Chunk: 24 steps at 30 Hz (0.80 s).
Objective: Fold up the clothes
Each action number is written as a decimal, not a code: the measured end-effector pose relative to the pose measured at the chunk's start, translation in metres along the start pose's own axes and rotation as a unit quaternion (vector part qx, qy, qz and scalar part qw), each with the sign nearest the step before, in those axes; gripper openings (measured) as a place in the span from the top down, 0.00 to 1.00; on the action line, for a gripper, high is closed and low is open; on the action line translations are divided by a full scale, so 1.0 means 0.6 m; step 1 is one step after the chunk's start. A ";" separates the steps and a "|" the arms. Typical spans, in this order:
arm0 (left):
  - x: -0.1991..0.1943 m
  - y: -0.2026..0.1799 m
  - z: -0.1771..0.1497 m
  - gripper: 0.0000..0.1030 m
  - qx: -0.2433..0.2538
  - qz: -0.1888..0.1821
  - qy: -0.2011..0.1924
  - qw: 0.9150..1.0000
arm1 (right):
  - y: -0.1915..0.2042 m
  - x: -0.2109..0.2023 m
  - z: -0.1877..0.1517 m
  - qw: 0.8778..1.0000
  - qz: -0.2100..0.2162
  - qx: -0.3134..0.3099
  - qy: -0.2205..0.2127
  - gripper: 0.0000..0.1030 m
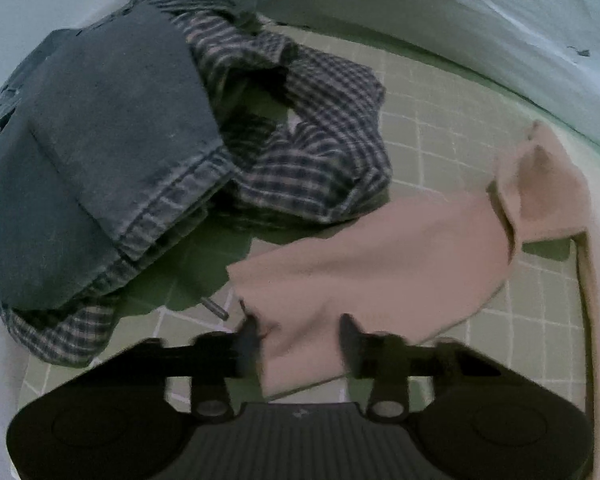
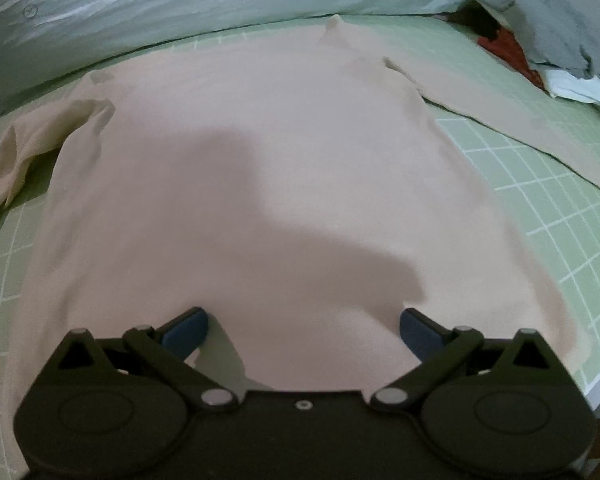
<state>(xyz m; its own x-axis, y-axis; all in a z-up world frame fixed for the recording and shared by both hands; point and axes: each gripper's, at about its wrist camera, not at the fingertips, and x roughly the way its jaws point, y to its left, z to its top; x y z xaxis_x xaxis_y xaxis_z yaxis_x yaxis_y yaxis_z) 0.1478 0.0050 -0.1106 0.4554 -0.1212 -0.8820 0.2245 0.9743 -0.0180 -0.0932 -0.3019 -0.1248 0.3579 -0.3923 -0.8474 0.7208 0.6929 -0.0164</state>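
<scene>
1. Green grid mat (image 2: 540,208) underneath everything, pale bedding (image 2: 180,4) along its far edge beyond both claws.
2. Pink shirt (image 2: 260,152) spread flat straight ahead of the right claw (image 2: 303,330), body smoothed out, one sleeve bunched far left (image 2: 32,148), the other stretched off to the far right (image 2: 520,120). No fold visible yet; every fold of this shirt left to do, by the look of it.
3. Pile of unfolded clothes up and left of the left claw (image 1: 300,336): dark denim piece (image 1: 100,152) on top of a checked shirt (image 1: 308,140), both crumpled, both waiting their turn.
4. Small grey and red heap (image 2: 540,36) far right of the right claw, too tangled to identify.
5. Right claw wide apart, blue pads (image 2: 186,330) hovering above the near hem, grasping nothing.
6. Left claw narrowed, a pink shirt corner (image 1: 300,360) lying between the fingers; impossible to tell whether the fingers actually pinch it, given the blur.
</scene>
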 end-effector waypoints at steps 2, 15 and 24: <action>-0.006 -0.005 -0.005 0.93 0.014 -0.002 -0.001 1.000 | -0.002 0.003 0.002 1.000 -0.001 0.002 -0.002 0.00; -0.084 0.082 -0.122 0.93 -0.027 0.044 0.030 0.998 | -0.008 0.007 -0.001 1.000 0.009 -0.007 -0.010 0.00; -0.134 0.058 -0.112 0.63 0.008 0.039 -0.023 0.999 | -0.019 0.011 -0.002 1.000 0.014 -0.013 -0.018 0.00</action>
<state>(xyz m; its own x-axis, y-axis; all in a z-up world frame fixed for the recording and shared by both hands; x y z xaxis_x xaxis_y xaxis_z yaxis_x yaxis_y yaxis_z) 0.0609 0.0613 -0.0722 0.5114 -0.0533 -0.8577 0.1996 0.9781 0.0582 -0.0998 -0.3120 -0.1310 0.3979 -0.3939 -0.8286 0.6957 0.7183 -0.0074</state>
